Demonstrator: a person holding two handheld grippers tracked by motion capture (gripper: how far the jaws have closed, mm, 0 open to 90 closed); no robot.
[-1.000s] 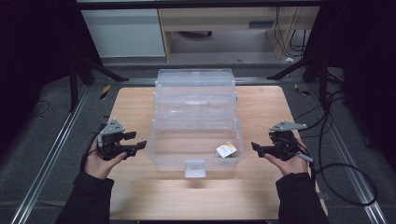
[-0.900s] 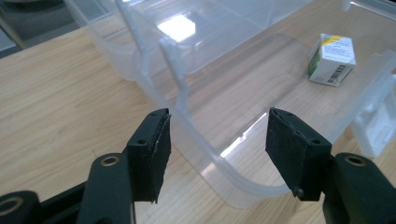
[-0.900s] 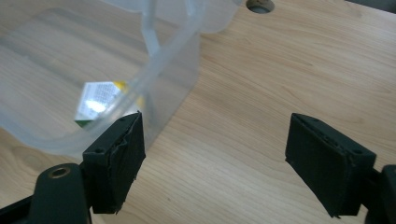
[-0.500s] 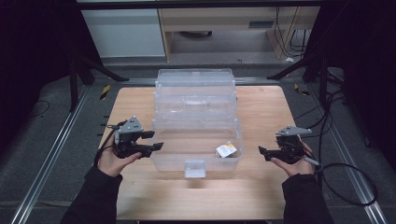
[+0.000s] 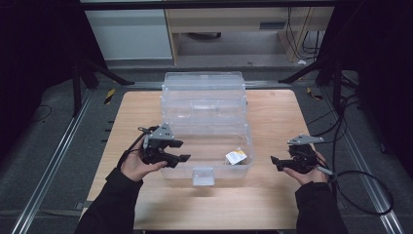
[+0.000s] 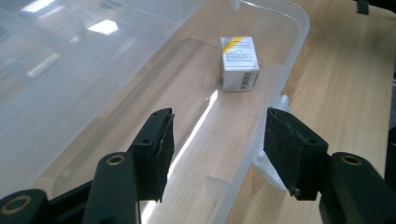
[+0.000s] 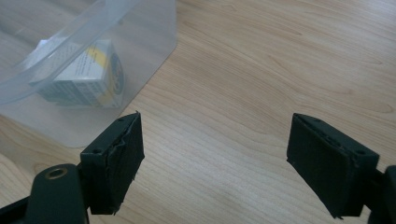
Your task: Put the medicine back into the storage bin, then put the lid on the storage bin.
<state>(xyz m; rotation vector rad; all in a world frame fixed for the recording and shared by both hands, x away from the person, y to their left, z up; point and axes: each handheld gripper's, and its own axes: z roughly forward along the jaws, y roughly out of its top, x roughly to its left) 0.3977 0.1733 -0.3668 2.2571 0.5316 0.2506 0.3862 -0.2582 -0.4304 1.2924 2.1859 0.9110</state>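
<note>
Item 1, left gripper (image 5: 181, 151): hovering over the left end of the clear plastic box (image 5: 168, 173), jaws spread with nothing between them, pointing along the box floor toward the carton.

Item 2, clear plastic box: standing open on the wooden table (image 5: 272, 117), its tiers stepped away toward the far edge, a latch tab at the near wall.

Item 3, small white carton (image 5: 236, 156): lying on the box floor near the right end wall, apart from both grippers. Label bearing a yellow band, fine print and a barcode; the wording is too small to read.

Item 4, right gripper (image 5: 276, 163): waiting just outside the right wall of the box, low over the table, jaws spread and empty.

Handling note: the reach probably goes best with the left gripper dipping inside the rim, squaring its jaws to the carton's narrow faces, and closing gently so the carton is not crushed.
</note>
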